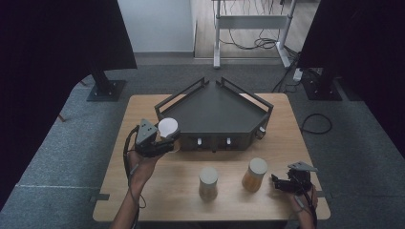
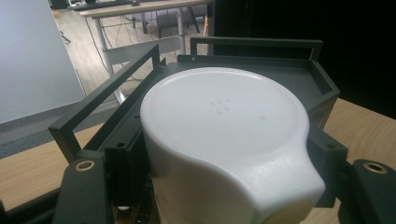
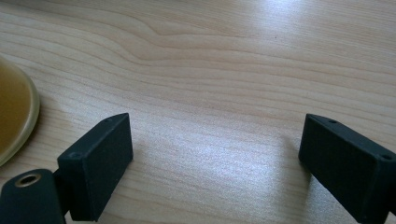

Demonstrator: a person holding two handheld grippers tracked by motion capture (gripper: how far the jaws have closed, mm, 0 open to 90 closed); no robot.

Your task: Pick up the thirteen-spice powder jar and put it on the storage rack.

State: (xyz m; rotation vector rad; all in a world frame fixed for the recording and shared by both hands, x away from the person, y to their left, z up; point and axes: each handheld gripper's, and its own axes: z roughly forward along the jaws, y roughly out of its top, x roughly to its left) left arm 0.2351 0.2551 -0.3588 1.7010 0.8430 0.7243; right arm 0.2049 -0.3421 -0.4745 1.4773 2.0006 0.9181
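My left gripper is shut on a white cup with a white tabbed lid and holds it off the table, just at the front left corner of the dark corner-shaped tray. In the left gripper view the lid sits between the jaws, with the tray's railed wall right behind it. A pale cup with a grey lid and an amber cup stand upright on the table's front half. My right gripper rests low on the wood, open and empty, just right of the amber cup.
The wooden table has edges close to both hands. The tray has low rails on its back sides and small knobs on its front face. Dark stands and cables lie on the carpet beyond the table.
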